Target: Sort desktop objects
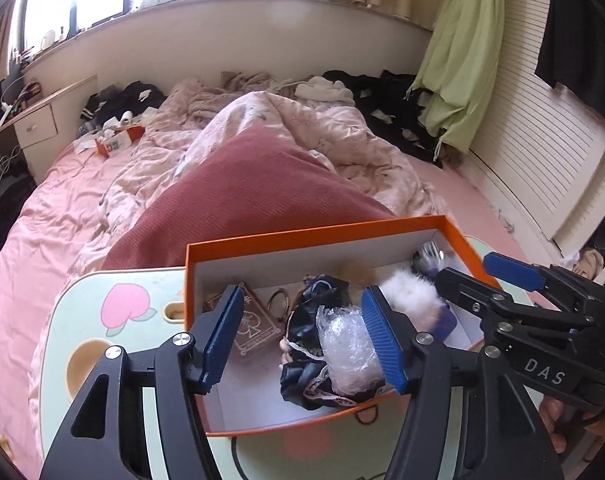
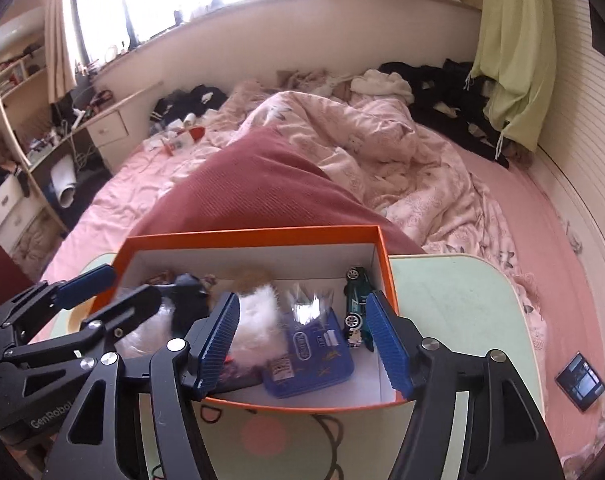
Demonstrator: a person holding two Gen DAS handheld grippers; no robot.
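Observation:
An orange box (image 1: 302,236) with a white inside stands on a pale green lap table (image 1: 98,300). It holds a clear plastic wrap ball (image 1: 348,340), dark cloth (image 1: 306,372), a card case (image 1: 258,332), a white fluffy thing (image 1: 410,292) and more. My left gripper (image 1: 302,336) is open and empty over the box's left half. My right gripper (image 2: 304,340) is open and empty over the right half, above a blue packet (image 2: 314,352), the white fluffy thing (image 2: 258,320) and a green toy car (image 2: 356,300). The box (image 2: 254,236) and table (image 2: 454,300) also show in the right wrist view.
The table sits on a bed with pink sheets (image 1: 50,216), a red pillow (image 1: 242,196) just behind the box and a rumpled quilt (image 2: 402,160). Clothes lie at the far side. A small dark device (image 2: 580,380) lies on the sheet right of the table.

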